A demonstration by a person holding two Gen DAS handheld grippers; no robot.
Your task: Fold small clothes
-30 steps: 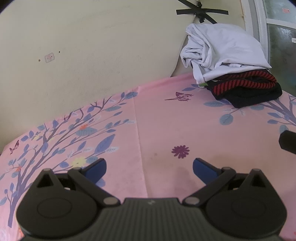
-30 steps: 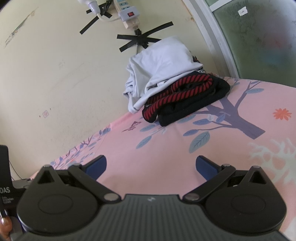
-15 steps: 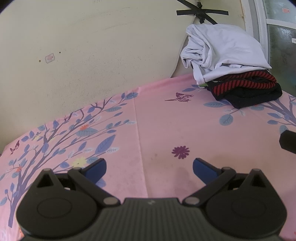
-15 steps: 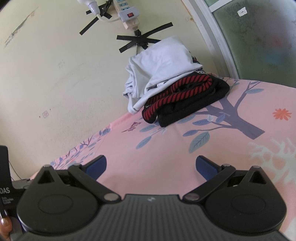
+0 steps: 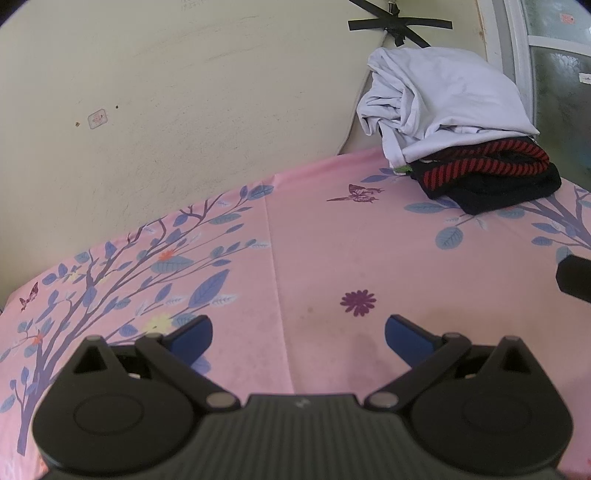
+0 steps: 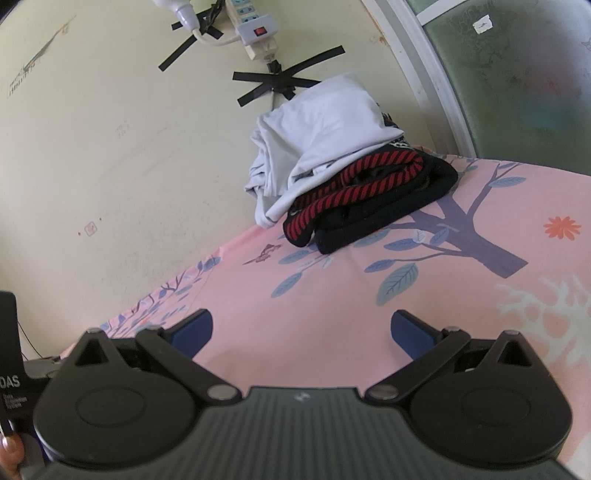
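Observation:
A pile of clothes sits at the far edge of the table by the wall: a crumpled white garment on top of a red-and-black striped garment and a black garment. The pile also shows in the right wrist view, with the white garment, the striped one and the black one. My left gripper is open and empty above the pink cloth, well short of the pile. My right gripper is open and empty, also short of the pile.
A pink tablecloth with blue tree and flower print covers the table. A cream wall stands right behind it. A power strip is taped to the wall above the pile. A window frame is at the right.

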